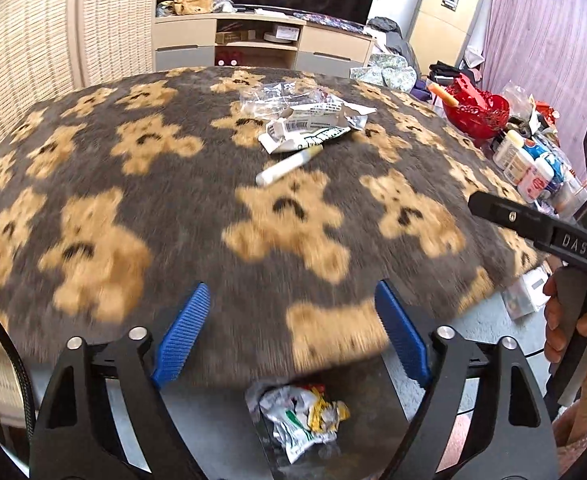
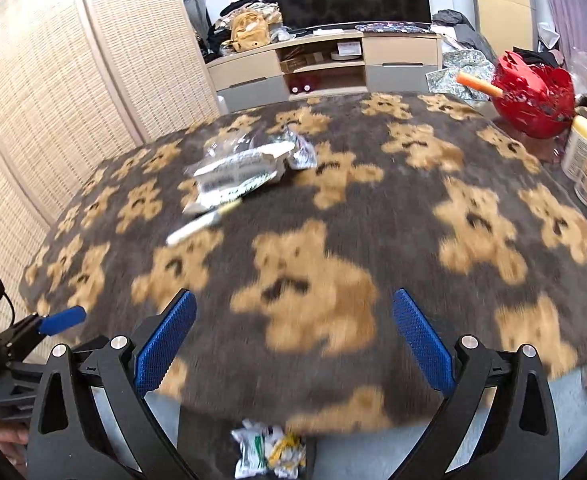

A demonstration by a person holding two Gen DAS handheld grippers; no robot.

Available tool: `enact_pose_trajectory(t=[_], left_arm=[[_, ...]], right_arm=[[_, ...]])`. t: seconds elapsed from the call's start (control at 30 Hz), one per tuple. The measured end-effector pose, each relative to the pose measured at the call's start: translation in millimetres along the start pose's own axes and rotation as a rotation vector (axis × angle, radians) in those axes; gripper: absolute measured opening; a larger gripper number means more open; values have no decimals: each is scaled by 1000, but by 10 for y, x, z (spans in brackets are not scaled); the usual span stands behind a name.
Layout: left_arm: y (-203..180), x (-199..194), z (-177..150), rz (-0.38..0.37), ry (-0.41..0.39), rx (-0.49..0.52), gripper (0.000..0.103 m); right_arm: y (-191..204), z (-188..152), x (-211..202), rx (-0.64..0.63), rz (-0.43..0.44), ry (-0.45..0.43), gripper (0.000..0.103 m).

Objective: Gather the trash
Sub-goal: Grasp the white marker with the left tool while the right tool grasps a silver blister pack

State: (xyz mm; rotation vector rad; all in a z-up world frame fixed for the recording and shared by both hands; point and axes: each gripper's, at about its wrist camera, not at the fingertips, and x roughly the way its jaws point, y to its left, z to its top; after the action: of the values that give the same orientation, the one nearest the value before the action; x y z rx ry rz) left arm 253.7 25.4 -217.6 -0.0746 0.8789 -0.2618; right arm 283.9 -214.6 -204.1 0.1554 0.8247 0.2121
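crumpled wrappers (image 1: 301, 420) seen below | left gripper (image 1: 291, 336), right gripper (image 2: 293, 344) held wide, empty | foil packet (image 1: 313, 126), tube (image 1: 287, 167) laid on fuzzy cloth (image 1: 133, 208)

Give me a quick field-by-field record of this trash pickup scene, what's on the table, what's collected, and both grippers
surface: bear-print cloth over the table
trash on table: silver wrappers, white tube just nearer
collected: crumpled wrappers in a dark bin below the near table edge
left gripper: open, empty, above the near edge
right gripper: open, empty
right side clutter: red basket, bottles

Black claw (image 1: 291, 320) frames, silver screws — ribbed blue pads (image 1: 183, 334); bare-skinned hand (image 1: 573, 332).
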Motion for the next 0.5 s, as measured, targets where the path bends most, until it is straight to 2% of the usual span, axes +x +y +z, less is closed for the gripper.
enact_pose_trajectory(t=[0.23, 0.3, 0.33, 0.4, 0.47, 0.5], left_arm=[[69, 488, 457, 0, 21, 40, 71], [88, 591, 546, 0, 24, 43, 65], [108, 661, 602, -4, 27, 41, 62], [142, 783, 685, -10, 35, 36, 49], [170, 916, 758, -20, 49, 33, 39], [173, 981, 787, -21, 55, 39, 37]], right_arm=[[-67, 444, 426, -13, -27, 21, 98], [-104, 569, 539, -5, -13, 20, 94], [-125, 646, 604, 2, -6, 15, 89], [-151, 778, 718, 10, -1, 9, 82], [-161, 927, 848, 14, 16, 4, 75], [-163, 986, 897, 17, 20, 1, 74]])
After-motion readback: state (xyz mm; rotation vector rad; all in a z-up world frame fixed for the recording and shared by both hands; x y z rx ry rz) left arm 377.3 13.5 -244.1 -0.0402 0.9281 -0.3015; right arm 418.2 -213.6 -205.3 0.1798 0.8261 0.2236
